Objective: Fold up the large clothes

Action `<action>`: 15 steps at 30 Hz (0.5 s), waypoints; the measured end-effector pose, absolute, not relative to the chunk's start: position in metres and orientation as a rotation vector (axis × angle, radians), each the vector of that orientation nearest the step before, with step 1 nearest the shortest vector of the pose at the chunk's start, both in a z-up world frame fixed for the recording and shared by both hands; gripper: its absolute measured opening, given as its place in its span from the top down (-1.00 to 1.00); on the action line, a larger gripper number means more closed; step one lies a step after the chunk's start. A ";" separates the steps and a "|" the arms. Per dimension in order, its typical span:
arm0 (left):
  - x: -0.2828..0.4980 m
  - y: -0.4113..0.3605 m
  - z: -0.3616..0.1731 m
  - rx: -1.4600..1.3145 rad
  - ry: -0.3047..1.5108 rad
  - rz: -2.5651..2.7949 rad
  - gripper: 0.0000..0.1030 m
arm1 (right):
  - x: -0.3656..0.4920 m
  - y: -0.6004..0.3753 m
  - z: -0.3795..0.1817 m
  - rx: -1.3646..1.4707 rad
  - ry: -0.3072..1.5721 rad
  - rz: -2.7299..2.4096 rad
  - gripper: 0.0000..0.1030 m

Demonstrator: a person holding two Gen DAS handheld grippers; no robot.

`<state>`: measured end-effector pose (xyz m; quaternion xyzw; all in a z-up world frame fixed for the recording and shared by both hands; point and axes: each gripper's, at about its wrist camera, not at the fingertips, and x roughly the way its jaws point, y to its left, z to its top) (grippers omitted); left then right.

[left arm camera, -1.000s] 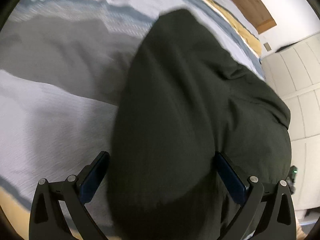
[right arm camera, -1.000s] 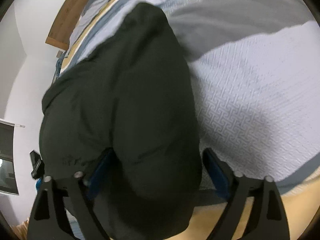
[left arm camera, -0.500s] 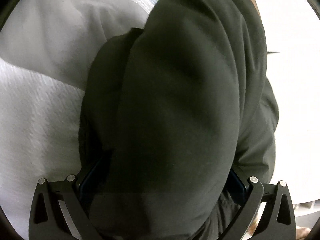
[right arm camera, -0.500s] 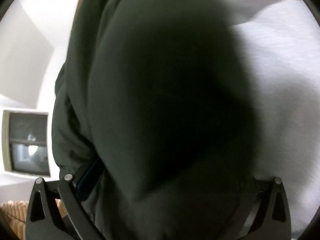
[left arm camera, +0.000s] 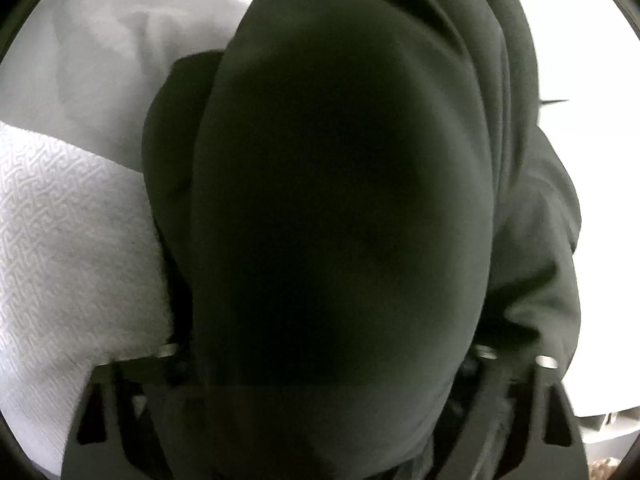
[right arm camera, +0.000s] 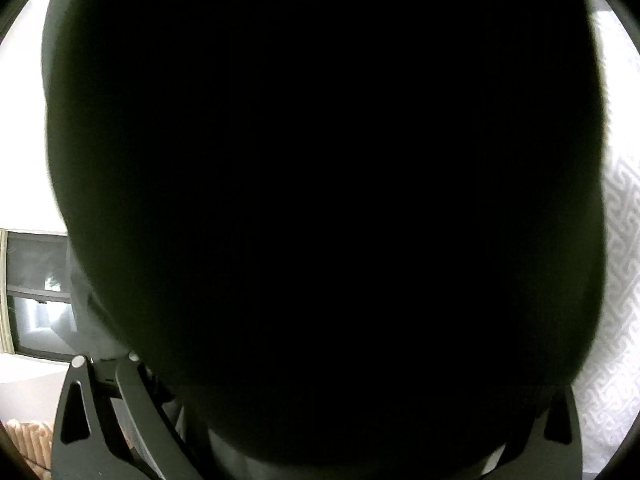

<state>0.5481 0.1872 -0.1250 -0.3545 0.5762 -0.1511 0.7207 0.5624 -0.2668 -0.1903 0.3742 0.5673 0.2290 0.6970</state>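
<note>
A dark green garment (left arm camera: 344, 208) fills most of the left wrist view and drapes over my left gripper (left arm camera: 328, 364), hiding its fingertips. Only the black finger bases show at the bottom. The same garment (right arm camera: 320, 200) blacks out nearly all of the right wrist view and covers my right gripper (right arm camera: 320, 376); its fingertips are hidden too. The cloth bulges between both pairs of fingers, so whether either is clamped cannot be seen.
A white patterned bedspread (left arm camera: 68, 240) lies to the left in the left wrist view and shows as a strip on the right in the right wrist view (right arm camera: 624, 280). A dark window (right arm camera: 36, 292) shows at the left edge.
The garment has swung much closer to both cameras and now covers the blue finger pads. The striped bedspread and headboard seen earlier are out of sight.
</note>
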 end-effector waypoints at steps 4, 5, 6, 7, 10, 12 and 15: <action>0.541 0.180 -0.112 -0.795 1.253 -0.362 0.25 | 0.561 -0.259 -0.180 0.865 1.249 0.534 -0.47; 0.538 0.179 -0.109 -0.813 1.247 -0.363 0.30 | 0.560 -0.256 -0.174 0.866 1.236 0.549 -0.14; 0.536 0.178 -0.105 -0.825 1.240 -0.362 0.37 | 0.560 -0.252 -0.168 0.854 1.223 0.561 0.13; 0.534 0.178 -0.102 -0.834 1.233 -0.363 0.41 | 0.560 -0.250 -0.162 0.842 1.215 0.568 0.23; 0.520 0.161 -0.086 -0.862 1.195 -0.386 0.47 | 0.560 -0.235 -0.138 0.781 1.183 0.591 0.45; 0.507 0.159 -0.072 -0.870 1.160 -0.413 0.49 | 0.560 -0.229 -0.124 0.761 1.163 0.601 0.50; 0.498 0.159 -0.051 -0.881 1.120 -0.450 0.52 | 0.560 -0.220 -0.094 0.738 1.106 0.632 0.54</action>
